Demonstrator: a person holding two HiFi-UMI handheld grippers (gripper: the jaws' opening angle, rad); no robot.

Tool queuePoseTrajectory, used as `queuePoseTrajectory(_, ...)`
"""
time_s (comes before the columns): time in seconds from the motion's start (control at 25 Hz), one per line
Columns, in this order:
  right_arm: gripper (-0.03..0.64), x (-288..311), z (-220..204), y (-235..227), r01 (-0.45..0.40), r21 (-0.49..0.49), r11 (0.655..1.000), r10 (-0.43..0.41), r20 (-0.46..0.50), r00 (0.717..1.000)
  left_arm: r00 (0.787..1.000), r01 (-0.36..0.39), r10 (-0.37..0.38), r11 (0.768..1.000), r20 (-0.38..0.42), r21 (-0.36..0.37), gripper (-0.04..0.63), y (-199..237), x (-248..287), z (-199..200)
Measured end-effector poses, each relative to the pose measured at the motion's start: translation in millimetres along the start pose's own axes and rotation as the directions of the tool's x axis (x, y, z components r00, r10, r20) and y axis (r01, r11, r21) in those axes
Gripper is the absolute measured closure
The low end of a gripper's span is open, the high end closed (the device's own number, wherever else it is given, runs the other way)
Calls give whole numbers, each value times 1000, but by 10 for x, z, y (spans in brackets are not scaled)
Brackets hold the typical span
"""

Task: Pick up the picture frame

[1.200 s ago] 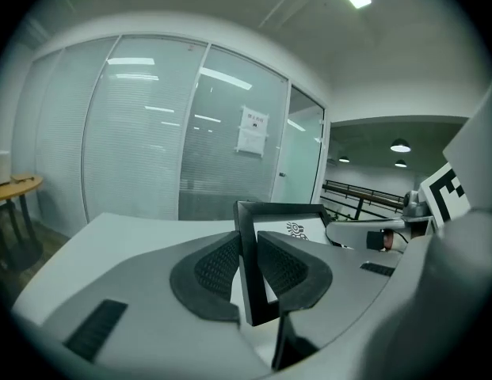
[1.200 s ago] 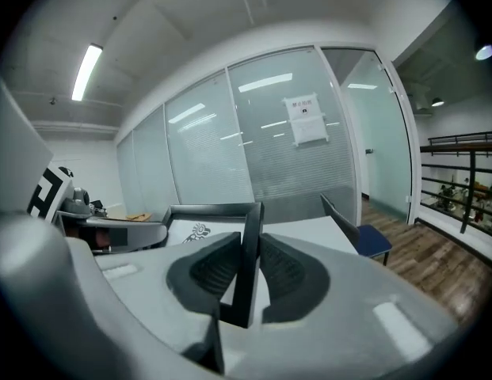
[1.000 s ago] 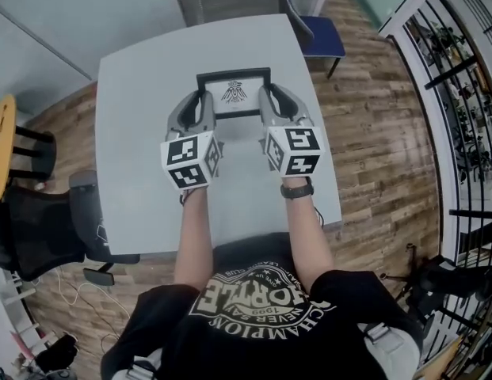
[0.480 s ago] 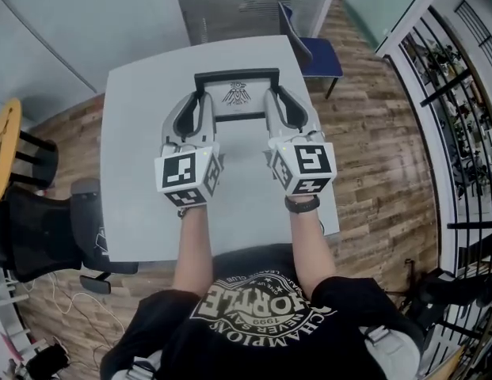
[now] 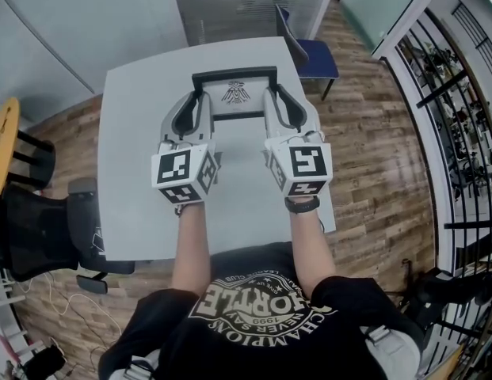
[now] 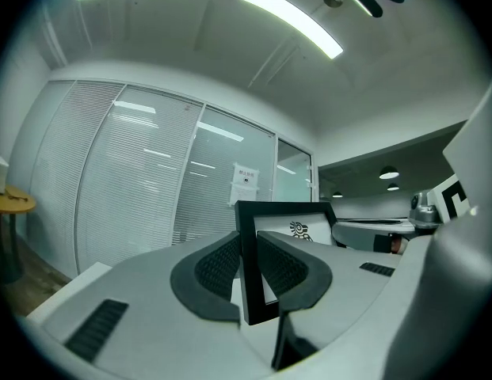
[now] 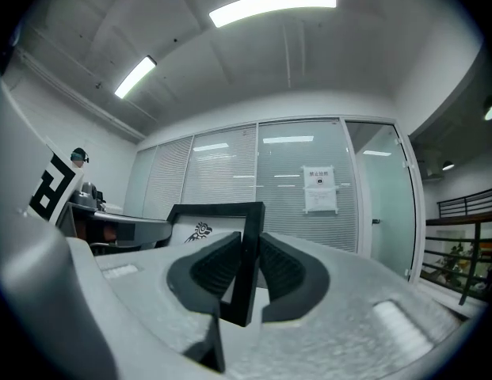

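Picture frame [image 5: 234,74] held up over the grey table [image 5: 135,172], left gripper [image 5: 200,98] jaws pinching its left side bar, right gripper [image 5: 271,96] jaws pinching its right side bar.

The left gripper [image 6: 249,269] points level, its two grey jaws closed on the near upright side of the picture frame [image 6: 285,207]. The dark ribbed pads [image 6: 218,266] press that black rail from both sides. The frame stands upright and edge-on to the jaws, its white mat carrying a small dark emblem [image 6: 299,229]. Past the far side of the frame sits the right gripper [image 6: 352,229], with a square-marked cube [image 6: 454,199] behind it. Beyond is a glass wall [image 6: 143,188] with lowered blinds and a paper notice [image 6: 246,184] stuck to it. Two light strips [image 6: 289,18] glow overhead, and a yellow table [image 6: 9,203] shows at the left edge.
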State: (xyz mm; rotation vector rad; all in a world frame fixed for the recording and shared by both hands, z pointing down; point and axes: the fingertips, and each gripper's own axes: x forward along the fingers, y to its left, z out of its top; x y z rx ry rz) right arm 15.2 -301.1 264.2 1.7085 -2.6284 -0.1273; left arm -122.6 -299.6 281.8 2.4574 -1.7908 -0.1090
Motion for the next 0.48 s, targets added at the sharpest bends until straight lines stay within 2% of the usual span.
queuePoseTrajectory(0.48, 546, 59, -167, 31, -3, 11, 1000, 3, -24, 1000, 1000, 8, -8, 1000, -20, -17, 523, 82, 43, -155)
